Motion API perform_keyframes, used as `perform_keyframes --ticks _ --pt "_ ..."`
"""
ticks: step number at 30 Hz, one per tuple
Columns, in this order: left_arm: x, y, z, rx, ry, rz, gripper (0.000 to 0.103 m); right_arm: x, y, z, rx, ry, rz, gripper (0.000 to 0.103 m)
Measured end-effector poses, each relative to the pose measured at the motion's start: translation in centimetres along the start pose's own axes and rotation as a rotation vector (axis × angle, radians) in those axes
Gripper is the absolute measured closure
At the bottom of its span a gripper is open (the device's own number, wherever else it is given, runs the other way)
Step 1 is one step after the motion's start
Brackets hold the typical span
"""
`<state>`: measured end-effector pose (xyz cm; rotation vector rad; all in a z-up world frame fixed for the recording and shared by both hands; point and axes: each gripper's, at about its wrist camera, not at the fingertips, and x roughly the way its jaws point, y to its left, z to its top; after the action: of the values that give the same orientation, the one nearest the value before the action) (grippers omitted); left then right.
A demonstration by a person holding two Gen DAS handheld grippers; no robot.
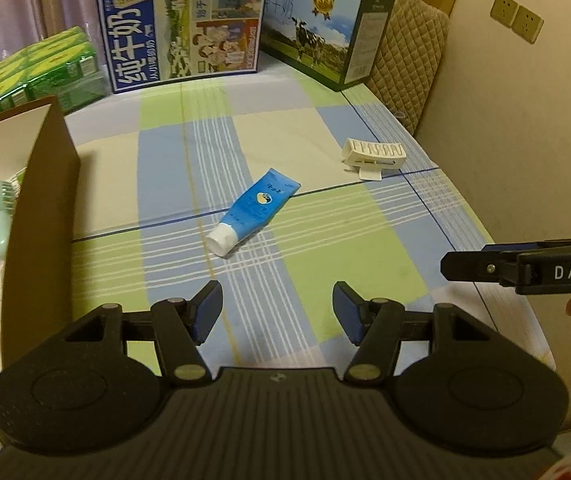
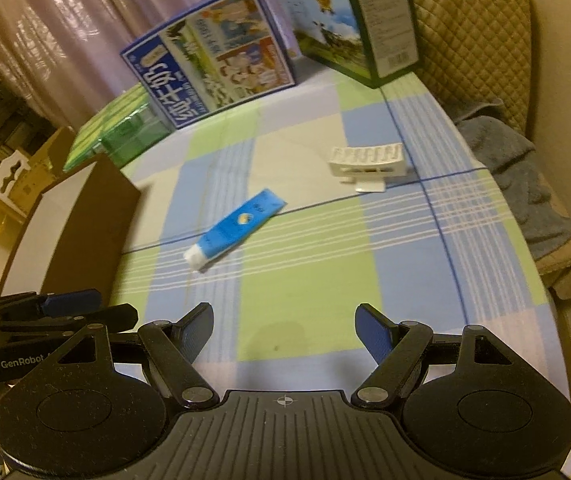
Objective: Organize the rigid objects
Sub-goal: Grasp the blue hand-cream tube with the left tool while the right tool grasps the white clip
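Now both tongs are released and empty: my left tongs (image 1: 277, 312) and right tongs (image 2: 283, 334) hover over the checked counter (image 1: 325, 240). I'd bring the left tongs down across the blue tube (image 1: 251, 210), which lies mid-counter beside the open cardboard box (image 1: 41, 208), pinching its body, not the white cap. I count one tube, one white clip (image 1: 373, 156), two milk cartons and one green pack.

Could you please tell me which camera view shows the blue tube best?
The left wrist view: the tube lies sharp and central there, cap and logo clear. The right wrist view shows it whole but blurred.
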<state>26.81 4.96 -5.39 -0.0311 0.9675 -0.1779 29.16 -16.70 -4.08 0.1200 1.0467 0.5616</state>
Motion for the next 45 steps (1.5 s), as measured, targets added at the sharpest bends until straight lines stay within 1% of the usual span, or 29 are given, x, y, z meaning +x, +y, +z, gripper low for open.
perform_keyframes --ticks 4,6,9,10,14,16,20,22,26,29,32,34,38,40,42,45 --pt "1.8 -0.5 0.4 0.034 0.002 0.016 0.046 0.6 -1.5 0.4 0.016 0.009 -0.019 0.028" --pt "3.3 -0.5 0.6 0.064 0.007 0.047 0.046 1.1 -2.3 0.5 0.026 0.015 -0.040 0.028" --pt "5.3 -0.1 0.9 0.100 0.013 0.056 0.047 1.8 -3.5 0.7 0.025 0.017 -0.081 0.028" --pt "6.0 0.1 1.1 0.117 0.018 0.065 0.049 2.1 -3.9 0.8 0.022 0.021 -0.092 0.028" --pt "8.6 0.5 2.1 0.197 0.020 0.090 0.049 2.8 -5.3 1.3 0.004 0.022 -0.106 0.028" --pt "9.8 0.7 2.6 0.224 0.013 0.085 0.049 3.2 -5.7 1.7 -0.021 0.018 -0.121 0.028" --pt "12.3 0.8 3.4 0.289 0.023 0.100 0.050 4.0 -6.6 2.8 -0.077 0.006 -0.135 0.028" --pt "13.5 0.8 3.7 0.326 0.034 0.115 0.051 4.4 -6.8 3.3 -0.098 0.002 -0.135 0.028" --pt "15.4 1.0 4.1 0.359 0.051 0.112 0.051 5.4 -7.2 4.4 -0.154 0.001 -0.128 0.028" --pt "16.5 1.1 4.3 0.382 0.062 0.110 0.054 6.4 -7.0 5.3 -0.231 -0.005 -0.122 0.028" --pt "16.8 1.2 4.4 0.398 0.048 0.091 0.059 7.5 -6.7 6.2 -0.324 -0.012 -0.118 0.028" --pt "16.8 1.2 4.5 0.401 0.045 0.081 0.067 8.2 -6.3 6.9 -0.391 -0.024 -0.107 0.028" --pt "16.7 1.6 4.5 0.371 0.032 0.101 0.068 9.9 -5.5 8.1 -0.521 -0.034 -0.092 0.028" --pt "16.6 2.1 4.4 0.324 0.030 0.129 0.068 10.8 -5.1 8.7 -0.576 -0.033 -0.085 0.028" --pt "16.3 3.0 4.3 0.254 0.032 0.149 0.069 11.7 -5.0 9.4 -0.614 -0.031 -0.085 0.028" --pt "15.8 4.1 3.9 0.175 0.036 0.167 0.069 13.1 -4.8 10.5 -0.664 -0.018 -0.077 0.028"
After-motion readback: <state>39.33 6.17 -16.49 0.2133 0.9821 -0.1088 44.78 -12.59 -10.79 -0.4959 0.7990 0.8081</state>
